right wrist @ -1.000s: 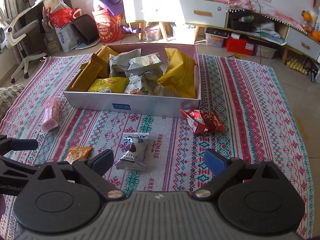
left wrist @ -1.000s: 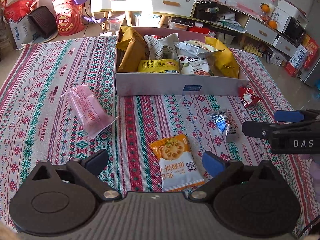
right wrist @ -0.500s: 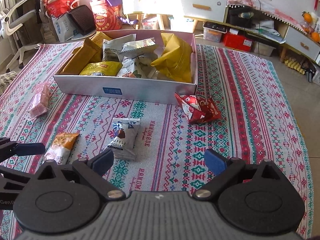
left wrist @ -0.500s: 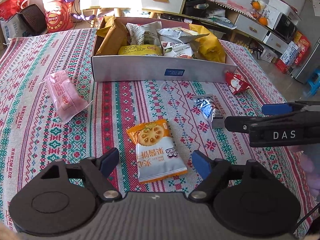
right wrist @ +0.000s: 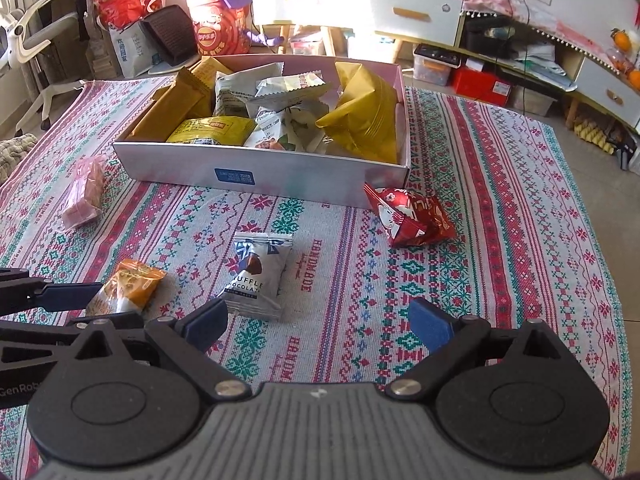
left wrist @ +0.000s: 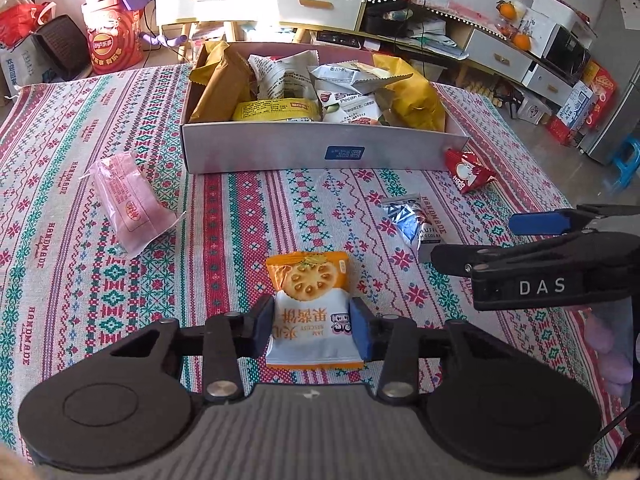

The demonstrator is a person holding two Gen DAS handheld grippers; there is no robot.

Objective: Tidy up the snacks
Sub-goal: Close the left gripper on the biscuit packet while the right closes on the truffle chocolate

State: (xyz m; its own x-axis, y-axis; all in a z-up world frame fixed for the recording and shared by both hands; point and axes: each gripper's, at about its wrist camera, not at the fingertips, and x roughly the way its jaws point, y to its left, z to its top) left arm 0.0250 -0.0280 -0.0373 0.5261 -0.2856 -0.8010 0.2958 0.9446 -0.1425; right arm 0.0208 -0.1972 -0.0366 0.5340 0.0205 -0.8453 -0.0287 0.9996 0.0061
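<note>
Patterned cloth (left wrist: 80, 264) carries the snack box (left wrist: 280, 150) at twelve o'clock. Left gripper (left wrist: 312, 330) has just closed onto the biscuit packet (left wrist: 310, 312) at six, ready for lifting; right gripper (right wrist: 316, 322) gapes empty.

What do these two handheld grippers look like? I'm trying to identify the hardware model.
Both are matte black plastic. The left gripper and right gripper each have two round discs either side of a ribbed grey body, silver pivot screws on linkage arms, and blue pads on the fingers. White "DAS" lettering marks the right gripper's side; "GenRob", cut off, marks the left's. A thin black cable shows at the lower right of the left view.
</note>
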